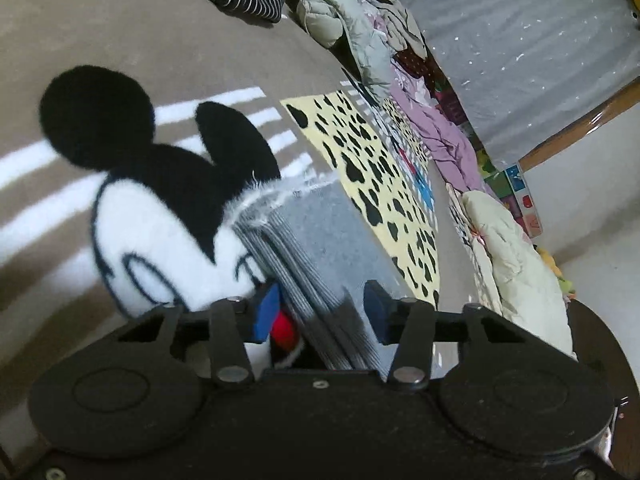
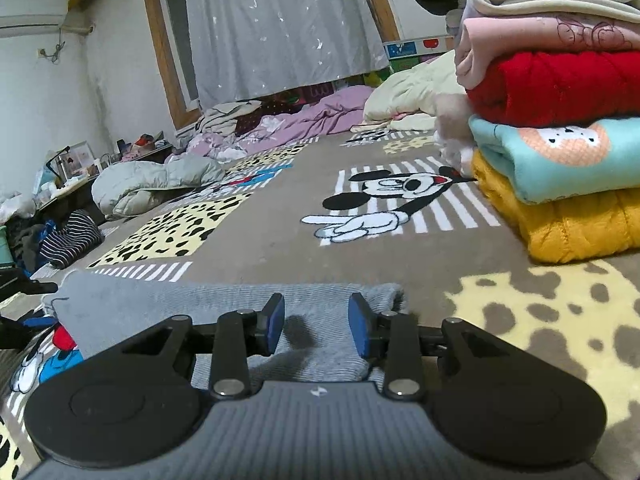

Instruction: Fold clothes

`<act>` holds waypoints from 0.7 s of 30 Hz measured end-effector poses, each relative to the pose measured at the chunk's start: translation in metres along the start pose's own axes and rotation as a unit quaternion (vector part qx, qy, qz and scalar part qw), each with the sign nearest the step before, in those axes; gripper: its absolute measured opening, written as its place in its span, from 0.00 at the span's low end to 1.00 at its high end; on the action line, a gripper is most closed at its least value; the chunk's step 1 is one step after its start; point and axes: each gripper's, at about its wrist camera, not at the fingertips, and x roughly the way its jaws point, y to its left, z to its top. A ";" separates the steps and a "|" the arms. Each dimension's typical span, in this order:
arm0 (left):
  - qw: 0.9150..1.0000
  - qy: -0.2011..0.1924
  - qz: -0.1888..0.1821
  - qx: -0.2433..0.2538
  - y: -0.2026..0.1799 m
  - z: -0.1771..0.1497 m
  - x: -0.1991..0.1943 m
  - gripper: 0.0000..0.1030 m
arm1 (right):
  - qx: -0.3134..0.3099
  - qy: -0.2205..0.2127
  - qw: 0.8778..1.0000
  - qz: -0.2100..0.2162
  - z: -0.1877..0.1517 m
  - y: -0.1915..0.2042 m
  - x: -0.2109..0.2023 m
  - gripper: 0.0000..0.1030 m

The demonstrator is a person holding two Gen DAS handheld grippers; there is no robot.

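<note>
A grey ribbed garment (image 1: 328,232) lies folded on the brown cartoon-mouse rug (image 1: 120,40). In the left wrist view its stacked folded edge runs up between the blue pads of my left gripper (image 1: 320,310). The cloth sits close to the right pad, while a gap with red rug pattern shows beside the left pad. In the right wrist view the same grey garment (image 2: 160,300) lies flat under my right gripper (image 2: 318,326). That gripper is open, with only its shadow on the cloth between the pads.
A stack of folded clothes (image 2: 560,140) stands at the right, yellow at the bottom, then teal, red and pink. A dark striped garment (image 2: 68,240) lies at the left. Padded grey-green jacket (image 2: 152,184) and lilac and cream heaps (image 2: 304,120) line the far edge below the curtain.
</note>
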 end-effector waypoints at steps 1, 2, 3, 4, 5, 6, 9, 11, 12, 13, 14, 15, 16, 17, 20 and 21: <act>1.000 -0.001 0.000 0.000 0.000 0.001 0.003 0.37 | 0.001 0.000 1.000 0.000 0.000 0.000 0.000 0.36; 1.000 -0.001 0.000 0.000 -0.001 0.001 0.005 0.34 | 0.001 0.001 1.000 0.001 -0.001 0.000 0.001 0.36; 1.000 0.000 -0.001 -0.001 -0.002 0.002 0.007 0.31 | 0.001 0.001 1.000 0.002 -0.001 -0.001 0.002 0.36; 1.000 0.002 0.000 -0.001 -0.003 0.002 0.007 0.17 | 0.002 0.002 1.000 0.003 -0.001 -0.001 0.003 0.37; 1.000 0.004 0.002 -0.001 -0.004 0.003 0.007 0.14 | 0.003 0.002 1.000 0.005 -0.002 -0.001 0.003 0.37; 1.000 0.002 0.002 -0.001 -0.004 0.004 0.004 0.13 | 0.003 0.001 1.000 0.006 -0.002 -0.001 0.003 0.37; 1.000 -0.016 -0.019 0.009 -0.008 0.010 -0.015 0.13 | 0.003 -0.008 1.000 0.015 -0.001 0.001 -0.001 0.41; 0.999 -0.031 -0.017 0.031 -0.009 0.016 -0.029 0.13 | 0.005 -0.025 0.999 0.029 0.001 0.002 -0.008 0.45; 0.999 -0.041 -0.014 0.030 -0.004 0.022 -0.037 0.13 | 0.006 -0.031 0.999 0.038 0.002 0.003 -0.011 0.48; 0.998 -0.053 -0.011 0.027 0.003 0.030 -0.046 0.13 | 0.004 -0.032 0.998 0.048 0.002 0.004 -0.012 0.48; 0.997 -0.068 -0.005 0.020 0.010 0.038 -0.055 0.12 | 0.001 -0.030 0.998 0.058 0.002 0.006 -0.012 0.47; 0.997 -0.082 -0.001 0.009 0.020 0.046 -0.062 0.12 | -0.004 -0.030 0.997 0.068 0.002 0.009 -0.013 0.47; 0.996 -0.090 0.006 -0.003 0.030 0.053 -0.067 0.12 | -0.011 -0.029 0.997 0.075 0.002 0.012 -0.013 0.48; 0.996 -0.088 0.021 -0.004 0.039 0.059 -0.067 0.12 | -0.018 -0.025 0.996 0.079 0.002 0.015 -0.012 0.48; 0.995 -0.058 0.066 0.042 0.049 0.063 -0.059 0.12 | -0.039 -0.007 0.996 0.080 0.000 0.024 -0.006 0.47; 0.994 -0.061 0.069 0.064 0.046 0.060 -0.060 0.12 | -0.044 -0.002 0.996 0.080 0.000 0.026 -0.005 0.47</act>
